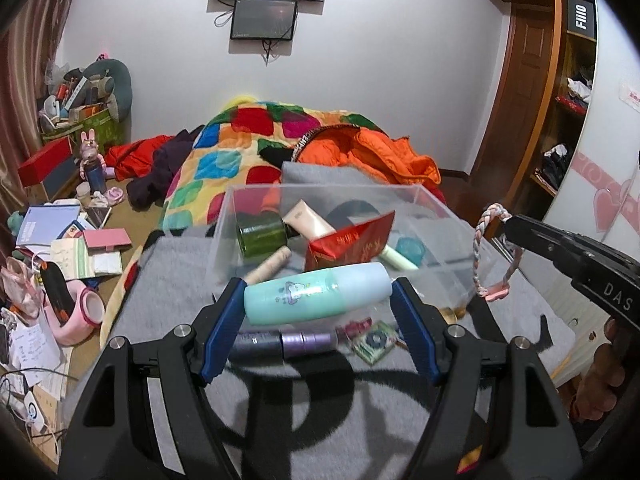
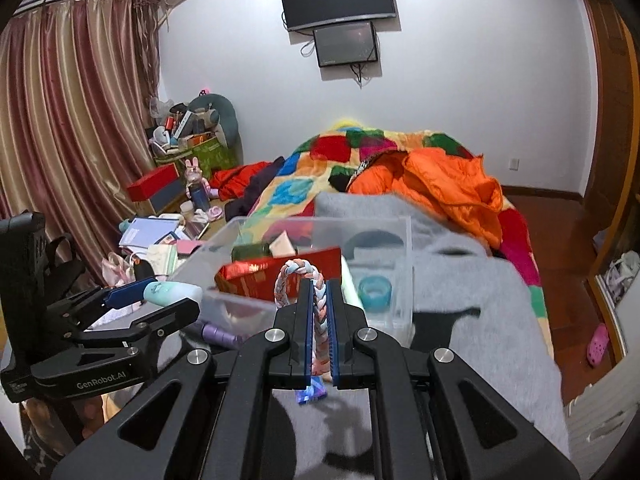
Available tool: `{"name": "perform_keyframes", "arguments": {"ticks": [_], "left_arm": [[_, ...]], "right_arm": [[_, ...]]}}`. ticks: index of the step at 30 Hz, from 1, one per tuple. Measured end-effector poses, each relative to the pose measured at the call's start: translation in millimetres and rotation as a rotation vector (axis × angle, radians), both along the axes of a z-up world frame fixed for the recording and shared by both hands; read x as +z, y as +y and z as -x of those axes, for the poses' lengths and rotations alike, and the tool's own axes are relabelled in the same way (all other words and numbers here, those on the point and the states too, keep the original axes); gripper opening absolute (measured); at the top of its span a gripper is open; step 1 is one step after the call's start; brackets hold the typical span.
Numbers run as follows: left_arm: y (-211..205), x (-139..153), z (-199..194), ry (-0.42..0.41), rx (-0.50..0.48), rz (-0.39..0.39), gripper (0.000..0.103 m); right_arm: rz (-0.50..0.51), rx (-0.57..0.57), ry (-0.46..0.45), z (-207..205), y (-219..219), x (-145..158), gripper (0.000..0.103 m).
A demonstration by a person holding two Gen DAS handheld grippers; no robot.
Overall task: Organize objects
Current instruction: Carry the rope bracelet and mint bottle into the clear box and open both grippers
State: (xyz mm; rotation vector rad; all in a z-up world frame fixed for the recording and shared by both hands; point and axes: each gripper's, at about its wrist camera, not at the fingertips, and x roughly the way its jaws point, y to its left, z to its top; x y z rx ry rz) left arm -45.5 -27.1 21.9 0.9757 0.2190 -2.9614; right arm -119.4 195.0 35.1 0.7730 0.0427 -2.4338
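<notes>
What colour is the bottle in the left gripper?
The bottle is mint green with a pale blue cap end and a small cartoon print, clearest in the left wrist view.

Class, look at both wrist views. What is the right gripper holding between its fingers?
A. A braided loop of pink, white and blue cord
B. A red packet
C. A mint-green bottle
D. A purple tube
A: the right gripper is shut on the braided loop; the mint-green bottle sits in the left gripper.
</notes>
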Motion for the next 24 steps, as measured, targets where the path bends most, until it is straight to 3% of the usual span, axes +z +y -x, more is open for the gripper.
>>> {"name": "perform_keyframes", "arguments": {"ticks": [7,11,21,24], "left_arm": [[-11,-3,24,-0.017,0.019,0.002,0.073],[-17,-11,37,-0.044,0.004,-0.049,0.073],[-13,-19,58,-0.052,0.011,-0.015,0.073],[-20,-20,61,-0.053,0.02,-0.037,0.073]], "right_arm": [[0.004,-0.01,0.037,19,-11,10,0.005],[0.004,-0.021,0.038,31,-15,10,0.005],[-0.037,-0.032,-0.038,62,-30,-19,0.005],[-0.054,-0.022,-0.067,65,-34,-31,0.005]]}}
